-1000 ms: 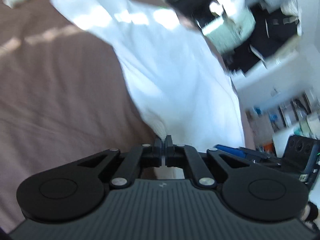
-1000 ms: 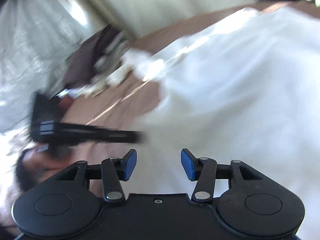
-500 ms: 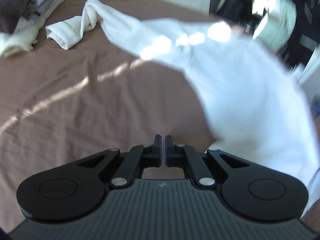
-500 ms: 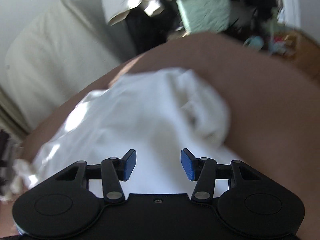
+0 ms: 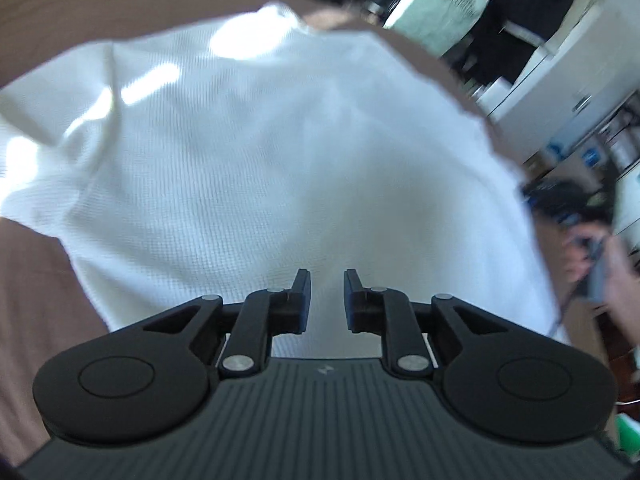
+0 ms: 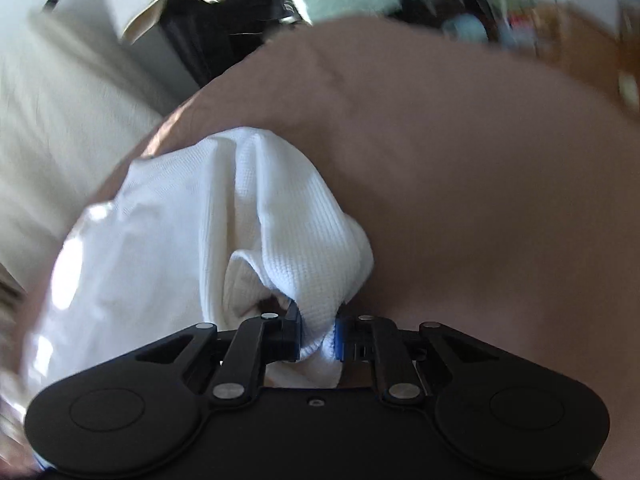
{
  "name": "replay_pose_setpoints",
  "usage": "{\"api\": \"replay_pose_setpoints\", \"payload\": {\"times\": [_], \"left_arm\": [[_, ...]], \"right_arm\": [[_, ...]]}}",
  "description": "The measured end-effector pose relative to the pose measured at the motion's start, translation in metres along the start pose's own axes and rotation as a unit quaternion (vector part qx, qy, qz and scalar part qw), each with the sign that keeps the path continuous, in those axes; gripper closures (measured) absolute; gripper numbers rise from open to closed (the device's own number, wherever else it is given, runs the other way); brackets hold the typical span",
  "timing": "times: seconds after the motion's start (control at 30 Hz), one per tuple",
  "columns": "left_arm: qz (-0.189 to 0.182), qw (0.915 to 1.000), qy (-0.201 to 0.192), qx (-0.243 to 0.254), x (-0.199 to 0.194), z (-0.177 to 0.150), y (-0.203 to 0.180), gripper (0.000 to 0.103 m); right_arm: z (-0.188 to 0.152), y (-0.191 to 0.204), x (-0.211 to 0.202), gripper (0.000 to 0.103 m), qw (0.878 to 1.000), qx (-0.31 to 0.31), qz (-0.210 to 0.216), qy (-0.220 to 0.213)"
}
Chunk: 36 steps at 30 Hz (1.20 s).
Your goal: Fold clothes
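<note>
Closing on a bunched corner of the white garment (image 6: 224,216), the right gripper (image 6: 318,336) prepares a fold over the bed (image 6: 460,184), while the left gripper (image 5: 325,294) opens its jaws, empty, above the cloth.

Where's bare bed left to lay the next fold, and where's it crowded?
Free: the brown bedsheet right of the white waffle-knit garment in the right wrist view, running to the bed's far edge, and a brown strip at its left edge in the left wrist view. Crowded: the garment fills the middle, and dark hanging clothes border the far side.
</note>
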State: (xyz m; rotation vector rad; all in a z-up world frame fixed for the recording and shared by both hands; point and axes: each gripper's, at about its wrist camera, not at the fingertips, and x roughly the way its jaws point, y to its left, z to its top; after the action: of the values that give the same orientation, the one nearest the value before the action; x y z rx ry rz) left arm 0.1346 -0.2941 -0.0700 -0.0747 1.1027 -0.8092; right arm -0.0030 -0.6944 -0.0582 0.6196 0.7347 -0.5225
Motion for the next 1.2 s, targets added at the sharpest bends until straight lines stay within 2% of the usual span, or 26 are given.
{"api": "replay_pose_setpoints", "payload": {"times": [0.1, 0.2, 0.3, 0.37, 0.43, 0.57, 0.6, 0.7, 0.77, 0.83, 0.9, 0.93, 0.97, 1.0, 1.07, 1.1, 1.13, 1.17, 1.2], "left_arm": [[-0.011, 0.9993, 0.011, -0.035, 0.008, -0.002, 0.022, 0.087], [-0.024, 0.9973, 0.015, -0.068, 0.012, -0.002, 0.042, 0.089], [-0.023, 0.9974, 0.009, -0.068, 0.012, -0.003, 0.044, 0.089], [-0.020, 0.9977, 0.006, -0.065, 0.012, -0.005, 0.043, 0.089], [-0.017, 0.9979, 0.003, -0.062, 0.011, -0.006, 0.041, 0.089], [-0.012, 0.9982, -0.002, -0.058, 0.008, -0.007, 0.043, 0.089], [-0.009, 0.9982, -0.003, -0.060, 0.007, -0.007, 0.044, 0.089], [-0.015, 0.9974, -0.011, -0.069, 0.006, -0.007, 0.049, 0.089], [-0.018, 0.9977, -0.025, -0.061, 0.004, -0.005, 0.049, 0.089], [-0.015, 0.9977, -0.034, -0.056, 0.005, -0.003, 0.049, 0.089], [-0.014, 0.9976, -0.036, -0.058, 0.005, -0.002, 0.049, 0.088], [-0.014, 0.9975, -0.036, -0.059, 0.004, -0.003, 0.049, 0.088], [-0.013, 0.9975, -0.035, -0.060, 0.003, -0.003, 0.049, 0.088], [-0.012, 0.9976, -0.034, -0.060, 0.002, -0.003, 0.050, 0.088], [-0.009, 0.9976, -0.032, -0.061, -0.001, -0.005, 0.051, 0.088], [-0.008, 0.9974, -0.032, -0.064, -0.003, -0.006, 0.052, 0.088], [-0.007, 0.9973, -0.032, -0.066, -0.003, -0.006, 0.053, 0.088], [-0.007, 0.9972, -0.032, -0.067, -0.004, -0.006, 0.053, 0.088], [-0.006, 0.9972, -0.033, -0.067, -0.005, -0.006, 0.053, 0.088]], "right_arm": [[0.036, 0.011, -0.022, 0.089, 0.995, -0.040, -0.058, -0.071], [0.081, 0.022, -0.037, 0.089, 0.984, -0.077, -0.117, -0.109], [0.119, 0.039, -0.045, 0.090, 0.963, -0.130, -0.187, -0.145], [0.131, 0.048, -0.046, 0.090, 0.950, -0.156, -0.220, -0.156], [0.135, 0.057, -0.043, 0.090, 0.936, -0.182, -0.255, -0.162], [0.134, 0.084, -0.021, 0.091, 0.895, -0.255, -0.331, -0.158], [0.134, 0.088, -0.021, 0.091, 0.892, -0.262, -0.334, -0.157], [0.135, 0.097, -0.036, 0.091, 0.907, -0.241, -0.299, -0.170], [0.121, 0.109, -0.053, 0.092, 0.926, -0.230, -0.234, -0.187], [0.098, 0.126, -0.064, 0.091, 0.947, -0.216, -0.147, -0.187], [0.069, 0.146, -0.062, 0.090, 0.969, -0.204, -0.036, -0.133], [0.051, 0.156, -0.056, 0.086, 0.973, -0.214, 0.025, -0.082], [0.031, 0.167, -0.050, 0.084, 0.967, -0.237, 0.085, -0.028], [0.011, 0.177, -0.044, 0.084, 0.955, -0.259, 0.144, 0.027], [-0.035, 0.192, -0.044, 0.086, 0.912, -0.320, 0.237, 0.096], [-0.057, 0.197, -0.047, 0.086, 0.893, -0.351, 0.257, 0.118], [-0.078, 0.200, -0.050, 0.085, 0.881, -0.379, 0.251, 0.132], [-0.093, 0.200, -0.052, 0.084, 0.875, -0.397, 0.238, 0.139], [-0.100, 0.196, -0.053, 0.083, 0.879, -0.401, 0.219, 0.137]]}}
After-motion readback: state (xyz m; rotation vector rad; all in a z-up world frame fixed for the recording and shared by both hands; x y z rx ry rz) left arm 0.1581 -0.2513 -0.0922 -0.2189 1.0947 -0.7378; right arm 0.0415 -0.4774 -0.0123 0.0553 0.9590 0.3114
